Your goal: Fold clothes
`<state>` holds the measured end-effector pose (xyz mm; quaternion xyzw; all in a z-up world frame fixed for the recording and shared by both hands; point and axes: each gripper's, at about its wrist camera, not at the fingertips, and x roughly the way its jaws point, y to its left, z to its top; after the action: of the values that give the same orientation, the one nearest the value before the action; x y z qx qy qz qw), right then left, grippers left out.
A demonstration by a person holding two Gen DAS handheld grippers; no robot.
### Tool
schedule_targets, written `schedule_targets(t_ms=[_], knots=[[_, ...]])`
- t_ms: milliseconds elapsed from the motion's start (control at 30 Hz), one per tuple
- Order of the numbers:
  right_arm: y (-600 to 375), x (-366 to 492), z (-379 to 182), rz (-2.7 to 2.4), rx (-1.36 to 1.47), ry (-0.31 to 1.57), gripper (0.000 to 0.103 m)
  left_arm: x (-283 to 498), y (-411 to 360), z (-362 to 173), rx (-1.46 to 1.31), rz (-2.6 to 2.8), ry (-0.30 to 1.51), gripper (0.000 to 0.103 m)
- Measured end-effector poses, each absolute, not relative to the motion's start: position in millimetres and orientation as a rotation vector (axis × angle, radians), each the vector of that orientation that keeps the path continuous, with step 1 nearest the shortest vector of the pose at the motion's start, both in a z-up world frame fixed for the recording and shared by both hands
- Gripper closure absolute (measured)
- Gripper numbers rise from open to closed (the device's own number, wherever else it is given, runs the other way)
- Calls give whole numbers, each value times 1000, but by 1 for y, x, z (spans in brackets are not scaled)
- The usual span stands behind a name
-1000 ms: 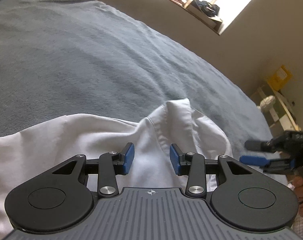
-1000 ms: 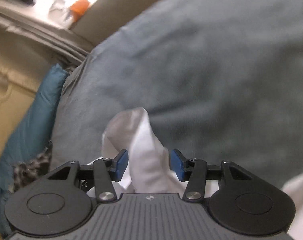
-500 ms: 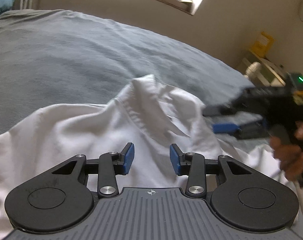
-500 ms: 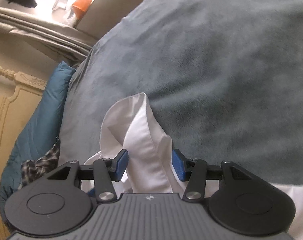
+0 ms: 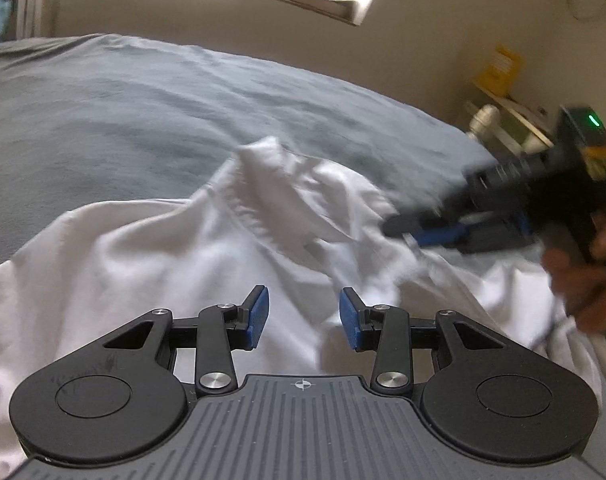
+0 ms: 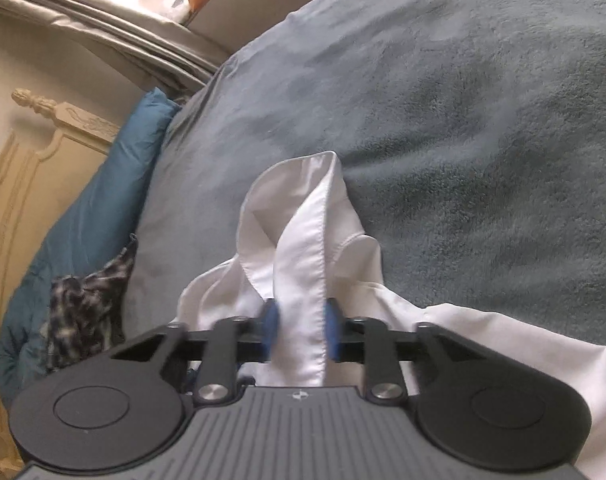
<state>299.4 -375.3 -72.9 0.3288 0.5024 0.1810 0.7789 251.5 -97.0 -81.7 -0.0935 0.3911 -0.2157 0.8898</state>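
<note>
From the left wrist, the left gripper (image 5: 303, 318) hovers over a white shirt (image 5: 175, 264) rumpled on the grey-blue bed cover (image 5: 143, 112), its fingers (image 5: 258, 316) parted with nothing between them. At the right, a hand (image 5: 583, 276) brings the right gripper (image 5: 407, 232) to the shirt's collar.

From the right wrist, the right gripper's (image 6: 300, 330) fingers (image 6: 269, 330) are closing on a raised band of the shirt (image 6: 303, 248), pinching it. A teal pillow (image 6: 87, 216) lies beside a speckled cloth (image 6: 87, 304).

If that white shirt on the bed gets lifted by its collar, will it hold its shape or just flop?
Probably flop: the white shirt already sags in soft folds over the grey blanket. The collar band looks a bit stiffer, standing up where the right gripper is closing on it. It likely weighs little, being thin cloth.
</note>
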Motion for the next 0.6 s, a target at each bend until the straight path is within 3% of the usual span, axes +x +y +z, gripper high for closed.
schedule_targets(t_ms=[33,100,533,600], knots=[[-377,298,-73,385,714,1077,98,255,-95,-82,-198,-420,812,64],[-380,296,-73,377,730,1041,100,265,-92,-83,-198,-370,805,64],[-393,296,-76,396,908,982,100,340,-130,-91,-29,-242,842,64],[-390,299,-79,386,935,993,100,343,-137,-96,4,-224,847,60]])
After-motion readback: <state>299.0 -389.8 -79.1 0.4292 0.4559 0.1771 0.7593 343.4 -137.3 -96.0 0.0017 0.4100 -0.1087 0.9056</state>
